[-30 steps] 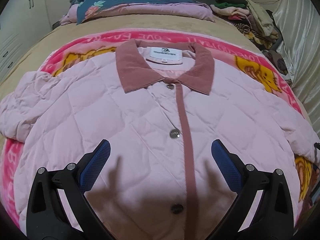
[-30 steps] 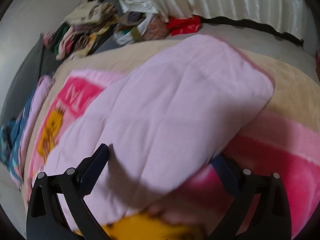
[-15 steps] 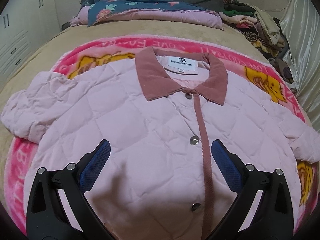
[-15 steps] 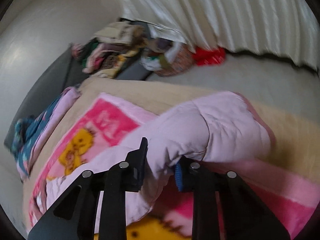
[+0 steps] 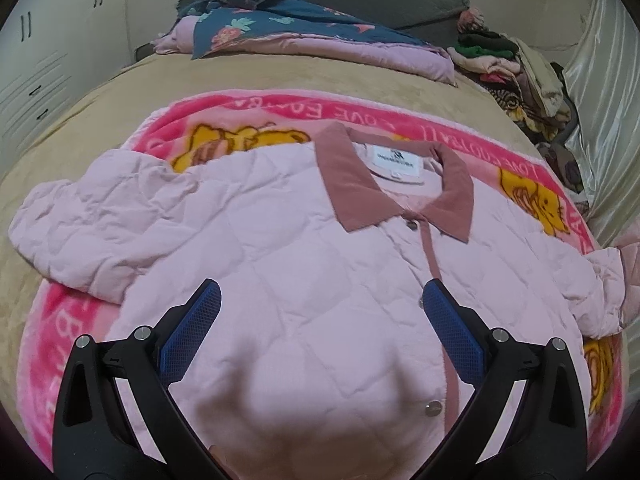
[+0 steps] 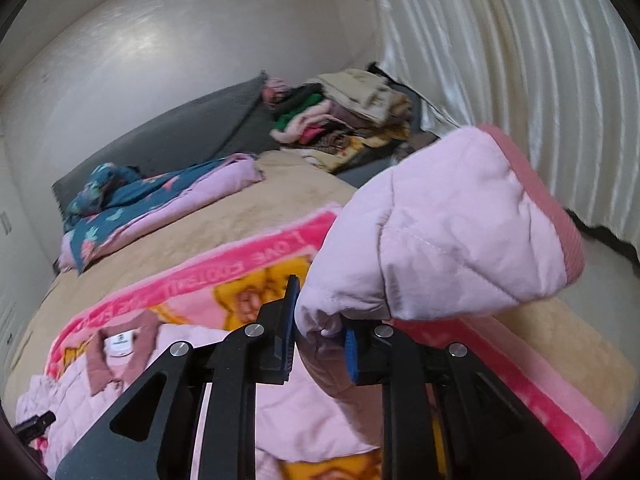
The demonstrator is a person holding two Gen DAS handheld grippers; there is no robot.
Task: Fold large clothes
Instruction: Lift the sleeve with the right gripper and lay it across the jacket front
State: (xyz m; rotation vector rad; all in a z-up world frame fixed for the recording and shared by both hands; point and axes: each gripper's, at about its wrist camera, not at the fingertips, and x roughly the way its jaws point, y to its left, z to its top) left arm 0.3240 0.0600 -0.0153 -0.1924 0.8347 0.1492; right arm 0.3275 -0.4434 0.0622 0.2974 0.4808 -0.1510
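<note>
Bed (image 5: 100,120) with one pink blanket (image 5: 60,320) holds one quilted jacket (image 5: 280,260) (buttoned); right hand-held gripper (image 6: 320,320) clenches one sleeve (image 6: 460,232), left hand-held gripper (image 5: 320,320) released.

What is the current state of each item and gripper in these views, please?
pink jacket: buttoned, front up, flat on the blanket.
right sleeve: lifted off the bed, pinched.
right gripper: shut on the sleeve.
left gripper: open, above the jacket front, holding nothing.
blanket: spread under the jacket.
</note>
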